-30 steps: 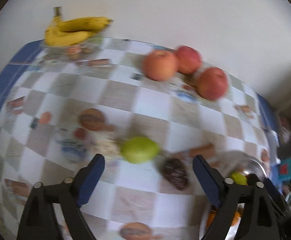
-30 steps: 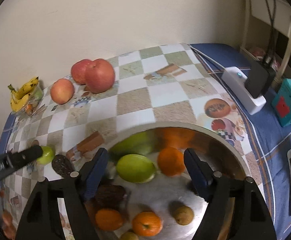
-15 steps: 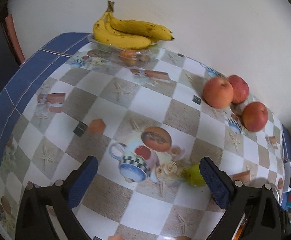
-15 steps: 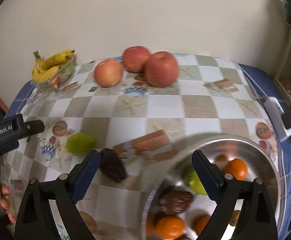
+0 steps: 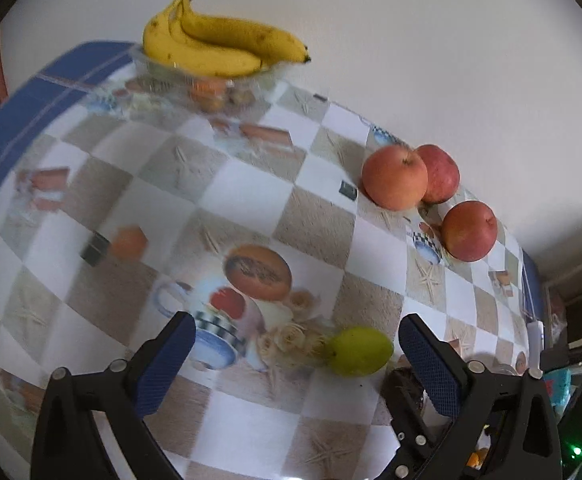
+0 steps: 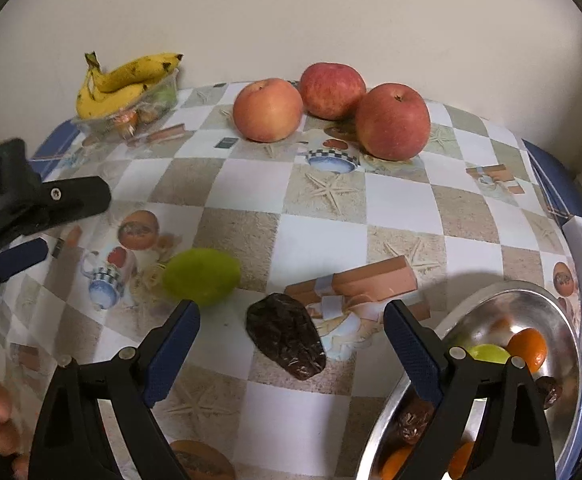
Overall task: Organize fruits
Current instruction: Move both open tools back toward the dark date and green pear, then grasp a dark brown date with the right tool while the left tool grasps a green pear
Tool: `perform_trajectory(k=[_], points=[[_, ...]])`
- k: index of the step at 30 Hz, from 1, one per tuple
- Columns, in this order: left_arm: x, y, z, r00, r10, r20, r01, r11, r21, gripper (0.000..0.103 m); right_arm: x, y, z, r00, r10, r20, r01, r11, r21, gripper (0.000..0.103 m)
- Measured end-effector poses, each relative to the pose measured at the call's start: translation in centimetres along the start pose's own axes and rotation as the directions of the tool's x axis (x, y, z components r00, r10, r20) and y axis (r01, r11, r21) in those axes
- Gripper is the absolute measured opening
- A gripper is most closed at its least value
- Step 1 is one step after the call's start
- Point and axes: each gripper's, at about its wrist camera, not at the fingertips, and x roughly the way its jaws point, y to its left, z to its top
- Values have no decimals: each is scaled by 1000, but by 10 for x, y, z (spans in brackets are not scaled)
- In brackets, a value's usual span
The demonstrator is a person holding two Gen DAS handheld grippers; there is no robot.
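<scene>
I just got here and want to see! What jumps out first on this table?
Three big red apples sit together by the wall, with yellow bananas on a clear tray at the far left corner. Nearer, a green fruit and a dark wrinkled date lie beside a shiny metal bowl of oranges.

Plain off-white wall [image 6: 291, 12] behind the table, evenly lit, no windows visible. Table [image 6: 323, 236] covered in checkered tan-and-white oilcloth with printed motifs; blue cloth edge [image 5: 31, 92] at far left and right. Cluttered shelving [image 5: 579, 300] at right, dim.
</scene>
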Motion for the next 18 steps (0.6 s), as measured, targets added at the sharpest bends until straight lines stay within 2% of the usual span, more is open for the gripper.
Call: perform_trajectory(k=[1,2,4,9,10,11,13,18], points=[[4,-1,-1,1000,-13,-15,13,1000,-2,98,1,-1,-1,1000,4,-3,-4,1000,3,93],[10,-3,-3,998,-43,-37,43,999,-6,90,4,-2,-2,1000,9,-7,-9,1000,8,93],[21,-5,-6,992,-100,-80,99,995,-22,84,8,-4,-3,1000,4,-17,-4,1000,6,93],[38,-17,-17,979,-149,-137,148,989,-18,77,16,-1,-6,1000,-14,-22,13,1000,-27,93],[41,-19,-18,977,-157,-146,155,988,-20,72,17,0,-7,1000,-13,-22,12,999,-32,91],[44,-21,-20,976,-158,-153,157,987,-18,62,17,0,-8,1000,-13,-23,12,999,-39,84],[46,-23,-22,973,-175,-153,174,985,-15,49,19,2,-9,1000,-14,-26,13,999,-52,73],[44,-26,-24,975,-165,-149,166,986,-8,49,18,4,-10,1000,-1,-23,0,998,-63,52]])
